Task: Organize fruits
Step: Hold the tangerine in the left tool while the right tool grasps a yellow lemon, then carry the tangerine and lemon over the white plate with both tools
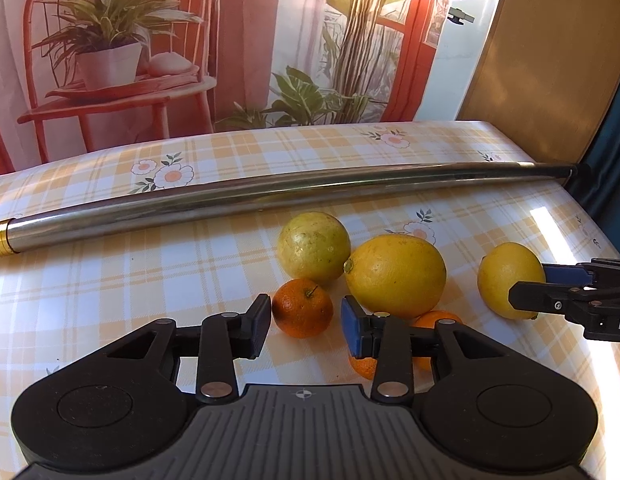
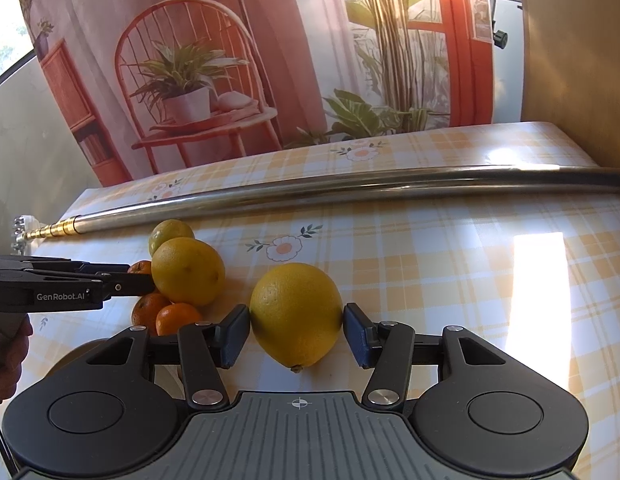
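Right gripper [image 2: 297,330] in my hand sits around a lemon [image 2: 296,314] at frame centre of its own camera; both pads touch the peel, so I read it as clamped on that fruit, which rests on the checked tablecloth [image 2: 450,280]. Left gripper [image 1: 303,328] is spread wide, nothing between its fingers; a small orange [image 1: 302,308] lies just ahead of the gap, lower centre of the left view. Behind it, a greenish-yellow fruit [image 1: 313,246] and a large yellow one [image 1: 396,274] touch each other, centre right. Another small orange [image 1: 434,318] is partly hidden behind the left gripper's right finger. Across the upper middle of both views runs a long metal tube [image 1: 269,194], lying on the cloth. Printed backdrop [image 1: 189,40] of plants and a chair fills the top.
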`<move>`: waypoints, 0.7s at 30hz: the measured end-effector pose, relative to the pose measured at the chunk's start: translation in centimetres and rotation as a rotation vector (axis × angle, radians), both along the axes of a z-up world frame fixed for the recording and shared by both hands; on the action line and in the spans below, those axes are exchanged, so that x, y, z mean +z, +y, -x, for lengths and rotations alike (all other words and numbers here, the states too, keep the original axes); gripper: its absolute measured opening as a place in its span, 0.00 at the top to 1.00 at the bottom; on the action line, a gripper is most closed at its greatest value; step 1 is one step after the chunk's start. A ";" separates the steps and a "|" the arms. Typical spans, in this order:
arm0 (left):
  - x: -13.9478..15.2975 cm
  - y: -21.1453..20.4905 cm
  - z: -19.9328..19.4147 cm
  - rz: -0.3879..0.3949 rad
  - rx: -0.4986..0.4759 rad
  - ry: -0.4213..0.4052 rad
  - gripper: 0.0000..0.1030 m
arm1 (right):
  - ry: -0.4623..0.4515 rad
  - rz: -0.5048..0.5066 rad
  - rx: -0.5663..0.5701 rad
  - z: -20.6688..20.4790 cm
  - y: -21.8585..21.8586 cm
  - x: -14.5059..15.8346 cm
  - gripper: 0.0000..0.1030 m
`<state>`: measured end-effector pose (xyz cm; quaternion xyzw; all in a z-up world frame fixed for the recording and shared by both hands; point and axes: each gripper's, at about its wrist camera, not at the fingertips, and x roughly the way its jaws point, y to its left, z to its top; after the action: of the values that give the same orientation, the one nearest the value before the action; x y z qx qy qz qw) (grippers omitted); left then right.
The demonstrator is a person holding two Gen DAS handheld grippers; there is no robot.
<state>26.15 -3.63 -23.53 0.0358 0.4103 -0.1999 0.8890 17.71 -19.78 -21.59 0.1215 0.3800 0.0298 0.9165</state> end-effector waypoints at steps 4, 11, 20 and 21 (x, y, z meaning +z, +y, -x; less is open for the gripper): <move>-0.4 -0.2 -0.5 -0.006 0.002 0.009 0.61 | -0.014 0.003 0.001 0.2 0.0 0.6 0.53; 0.1 0.6 0.4 -0.004 0.011 -0.010 0.66 | -0.037 0.012 0.004 0.6 0.2 1.7 0.53; 2.7 1.7 3.6 0.009 -0.005 -0.084 0.66 | -0.061 0.031 0.038 0.5 1.4 3.1 0.53; 2.9 1.8 4.0 0.014 -0.004 -0.088 0.66 | -0.061 0.032 0.044 0.5 1.6 3.2 0.53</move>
<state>22.17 -1.80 -20.62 0.0394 0.3695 -0.2028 0.9060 17.24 -18.22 -18.42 0.0973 0.3546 0.0477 0.9287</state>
